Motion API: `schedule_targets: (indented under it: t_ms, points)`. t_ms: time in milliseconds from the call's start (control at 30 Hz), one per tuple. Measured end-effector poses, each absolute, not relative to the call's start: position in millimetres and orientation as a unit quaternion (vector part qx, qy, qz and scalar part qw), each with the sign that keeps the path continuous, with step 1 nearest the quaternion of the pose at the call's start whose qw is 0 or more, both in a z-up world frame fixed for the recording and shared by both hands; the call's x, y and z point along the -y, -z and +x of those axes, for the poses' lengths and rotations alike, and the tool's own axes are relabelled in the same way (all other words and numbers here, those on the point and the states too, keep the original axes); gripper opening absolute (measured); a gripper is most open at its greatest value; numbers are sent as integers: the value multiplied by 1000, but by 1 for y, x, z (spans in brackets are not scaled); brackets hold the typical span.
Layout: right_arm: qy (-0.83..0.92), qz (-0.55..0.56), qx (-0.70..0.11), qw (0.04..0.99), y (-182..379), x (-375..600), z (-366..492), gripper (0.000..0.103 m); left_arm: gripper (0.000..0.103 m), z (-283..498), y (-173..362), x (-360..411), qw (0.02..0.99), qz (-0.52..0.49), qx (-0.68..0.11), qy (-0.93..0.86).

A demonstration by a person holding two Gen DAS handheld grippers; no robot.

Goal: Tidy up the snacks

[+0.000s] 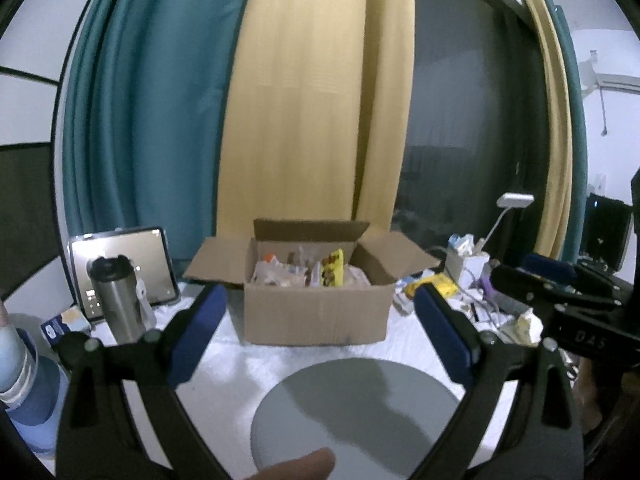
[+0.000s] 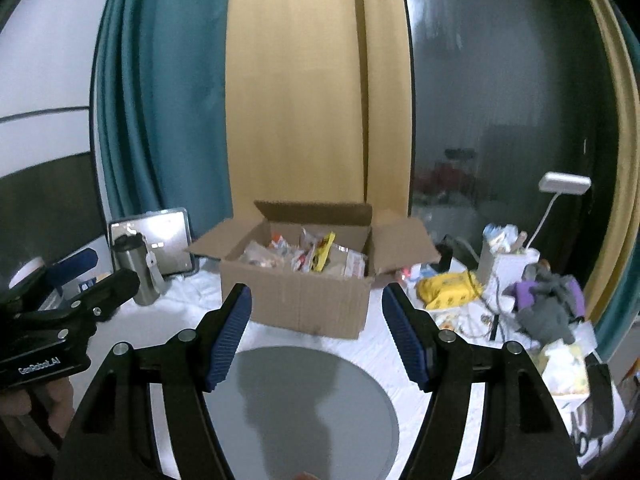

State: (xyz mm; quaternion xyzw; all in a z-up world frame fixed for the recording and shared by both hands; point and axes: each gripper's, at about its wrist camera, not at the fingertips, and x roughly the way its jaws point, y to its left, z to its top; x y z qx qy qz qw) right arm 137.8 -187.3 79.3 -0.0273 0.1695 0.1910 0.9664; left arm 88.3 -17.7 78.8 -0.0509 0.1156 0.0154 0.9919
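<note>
While gaping, both tools (image 1: 320, 320) (image 2: 316, 332) face the box (image 1: 316, 312)

Both wrist views face the cardboard box (image 1: 316, 308) (image 2: 308, 300), side by side.

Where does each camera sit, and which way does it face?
Left wrist: on the left gripper, jaws open, facing the cardboard box; a fingertip shows below.
Right wrist: on the right gripper, jaws open, facing the same box; the left gripper enters at left.
Shared: box, grey round plate, steel tumbler, tablet.
</note>
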Motion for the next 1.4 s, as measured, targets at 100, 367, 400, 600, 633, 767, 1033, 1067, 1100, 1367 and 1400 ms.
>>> schedule_targets:
  t_ms: [100, 367, 400, 600, 633, 767, 1033, 1067, 1100, 1367, 1400]
  points:
    - [-188, -22, -159, 969, -90, 189, 130, 72, 96, 81, -89, 16, 993, -53, -106, -14]
    - [-186, -15, -128, 974, -111, 194, 111, 73, 96, 68, -109, 14, 995, -51, -81, -20]
    - [-186, -15, -126, 974, -112, 195, 110, 73, 96, 66, -110, 14, 995, -52, -79, -19]
    - [-179, -13, -120, 976, -116, 200, 109, 73, 96, 65, -112, 18, 995, -49, -80, -17]
    - [-178, -12, -120, 977, -116, 200, 109, 73, 96, 65, -112, 18, 995, -48, -80, -17]
    - [-180, -9, -120, 976, -116, 202, 108, 73, 96, 64, -113, 20, 996, -46, -79, -15]
    - [-177, -3, -122, 976, -114, 204, 110, 73, 96, 66, -111, 20, 995, -42, -85, -11]
    - [-177, -3, -122, 977, -114, 204, 110, 73, 96, 67, -111, 20, 995, -41, -86, -9]
    - [-177, -2, -123, 977, -114, 204, 110, 73, 96, 67, -111, 20, 995, -40, -87, -8]
    - [-169, 9, -124, 978, -111, 208, 112, 73, 96, 70, -109, 19, 995, -39, -91, -2]
    - [-169, 10, -125, 978, -110, 209, 112, 73, 96, 70, -108, 19, 995, -39, -91, -1]
